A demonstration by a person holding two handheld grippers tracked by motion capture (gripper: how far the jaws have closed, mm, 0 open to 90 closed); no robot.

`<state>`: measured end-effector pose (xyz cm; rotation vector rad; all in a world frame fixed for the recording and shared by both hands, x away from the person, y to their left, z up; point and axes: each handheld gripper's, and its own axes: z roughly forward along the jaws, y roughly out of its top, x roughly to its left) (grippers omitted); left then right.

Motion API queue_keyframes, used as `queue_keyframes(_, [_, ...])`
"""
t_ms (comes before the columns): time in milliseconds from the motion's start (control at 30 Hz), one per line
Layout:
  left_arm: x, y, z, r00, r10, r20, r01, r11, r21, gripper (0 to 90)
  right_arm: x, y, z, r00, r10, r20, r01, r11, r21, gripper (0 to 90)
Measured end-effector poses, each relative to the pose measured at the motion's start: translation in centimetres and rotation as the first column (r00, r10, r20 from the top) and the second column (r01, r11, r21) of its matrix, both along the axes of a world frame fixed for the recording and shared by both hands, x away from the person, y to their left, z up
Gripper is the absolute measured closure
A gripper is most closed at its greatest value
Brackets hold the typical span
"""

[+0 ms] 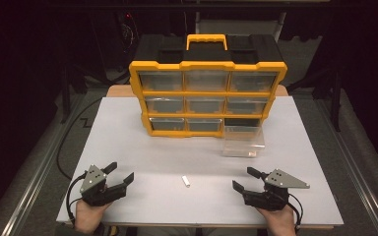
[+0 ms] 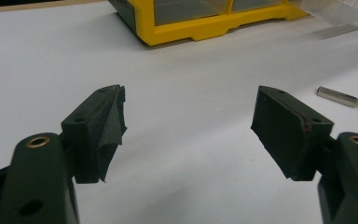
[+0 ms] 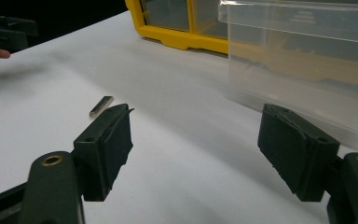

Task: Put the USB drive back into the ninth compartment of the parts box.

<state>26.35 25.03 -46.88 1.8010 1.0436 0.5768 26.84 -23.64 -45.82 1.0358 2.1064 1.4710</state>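
While both grippers, left (image 1: 120,174) and right (image 1: 243,179), rest with jaws apart, the pin (image 1: 186,181) lies on the table (image 1: 142,157) between them. A flat, small pin may slip or roll from the pads during pickup, and a wide swing could knock the drawer (image 1: 243,141).

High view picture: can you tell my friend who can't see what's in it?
A small white piece lies on a white table between two open hand-held grippers, left and right. Behind it stands a yellow drawer cabinet, with one clear drawer pulled out onto the table.

The clear drawer (image 3: 303,60) is cut off by the right gripper view's edge.
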Motion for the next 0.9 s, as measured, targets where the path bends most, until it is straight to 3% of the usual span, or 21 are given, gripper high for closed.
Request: queue_keyframes(900, [0.0, 0.1, 0.0, 1.0000, 0.000, -0.003, 0.000, 1.0000, -0.005, 26.3, 1.2, 5.1, 0.0, 0.9935, 0.113, 0.014, -0.112, 0.993, -0.026, 26.2])
